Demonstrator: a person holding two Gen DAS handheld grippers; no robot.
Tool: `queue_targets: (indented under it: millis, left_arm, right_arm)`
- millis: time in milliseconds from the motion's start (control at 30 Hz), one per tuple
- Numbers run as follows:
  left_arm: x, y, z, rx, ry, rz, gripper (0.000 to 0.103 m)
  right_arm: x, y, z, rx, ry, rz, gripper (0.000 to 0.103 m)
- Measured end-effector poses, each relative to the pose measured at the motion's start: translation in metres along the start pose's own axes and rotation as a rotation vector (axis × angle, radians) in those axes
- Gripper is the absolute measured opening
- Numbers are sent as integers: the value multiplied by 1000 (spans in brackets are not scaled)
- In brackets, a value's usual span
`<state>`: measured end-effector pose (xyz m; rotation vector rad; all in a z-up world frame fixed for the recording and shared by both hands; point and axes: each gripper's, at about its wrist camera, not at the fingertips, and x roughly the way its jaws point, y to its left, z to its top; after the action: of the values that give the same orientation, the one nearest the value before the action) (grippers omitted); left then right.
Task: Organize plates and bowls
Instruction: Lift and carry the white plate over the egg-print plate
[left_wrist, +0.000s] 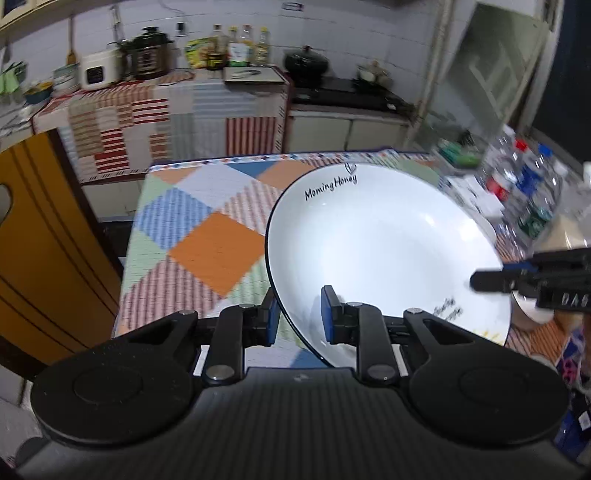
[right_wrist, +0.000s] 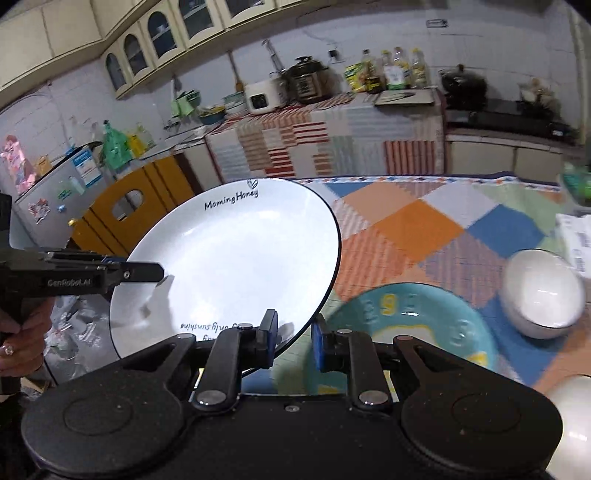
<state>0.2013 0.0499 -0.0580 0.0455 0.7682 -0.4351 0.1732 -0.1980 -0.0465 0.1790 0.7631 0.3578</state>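
A large white plate (left_wrist: 384, 254) with a dark rim and the words "Morning Honey" is held tilted above the table; it also shows in the right wrist view (right_wrist: 229, 266). My left gripper (left_wrist: 299, 317) straddles its left rim. My right gripper (right_wrist: 293, 341) straddles its right rim. Both jaws stand around the edge with gaps showing. Each gripper appears in the other's view, the right one (left_wrist: 476, 282) and the left one (right_wrist: 159, 271). A teal plate (right_wrist: 406, 325) lies on the table under my right gripper. A white bowl (right_wrist: 541, 291) stands to its right.
The table (left_wrist: 207, 236) has a checkered cloth. Plastic bottles (left_wrist: 524, 184) stand at its right side. Another white bowl's rim (right_wrist: 570, 424) shows at the lower right. A yellow chair (left_wrist: 40, 236) stands left of the table. A kitchen counter with appliances (left_wrist: 147, 55) lies beyond.
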Motion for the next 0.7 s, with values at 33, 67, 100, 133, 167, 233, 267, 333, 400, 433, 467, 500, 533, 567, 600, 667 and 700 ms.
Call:
queue_targets:
  millis: [33,67,100,133,167,233,267,333,400,433,467,500,533,567,600,667,700]
  left_arm:
    - [2,-6,-1,13,5,-9,21]
    - [4,-13,0,23,14,-25,21]
    - [8,-19,0,29,26,-41,21]
    - [11,-24,0,35,33,-52,21]
    - [16,-28,0,42,42,-62,21]
    - [26,-38,-2,45,65,-80,21]
    - [30,-43,-3,44,73,-83,21]
    - [39,-49,-5,32,89,-89,21]
    - [47,-53,-6,32,106,-103,21]
    - [52,-56,-7,30,116,-110,21]
    - [56,-58,-7,34,127,-110,21]
    - [60,-61,-7,36,135,-112,21]
    - [65,-64,-7,40,145,-114,21]
    - [70,-66,-7,43,153,-115,21]
    - [75,-68,-6,36,163,-115,22]
    - [86,-70,-7,21,185,-124,22]
    - [89,-71,-9,12,197,-130,22]
  right_arm:
    - [-6,-4,-1,5,-3,-8,24]
    - [-10,-8,-2,16,1,-20,24]
    - [-13,-12,-4,19,6,-38,24]
    - [-16,-18,-7,28,11,-50,24]
    - [-18,-27,-10,60,13,-48,24]
    - [-22,-39,-17,100,6,-53,24]
    - [-24,-43,-21,108,3,-66,24]
    - [-25,-50,-28,120,5,-81,24]
    - [-27,-58,-34,136,4,-85,24]
    - [-27,-62,-37,139,6,-89,24]
    - [-27,-66,-40,146,9,-95,24]
    - [-28,-69,-43,152,12,-98,24]
    - [-27,-73,-45,156,18,-102,24]
    - [-26,-77,-47,165,24,-106,24]
    - [-26,-82,-51,177,28,-108,24]
    - [-24,-93,-55,239,31,-92,24]
    - [-22,-98,-58,265,32,-90,24]
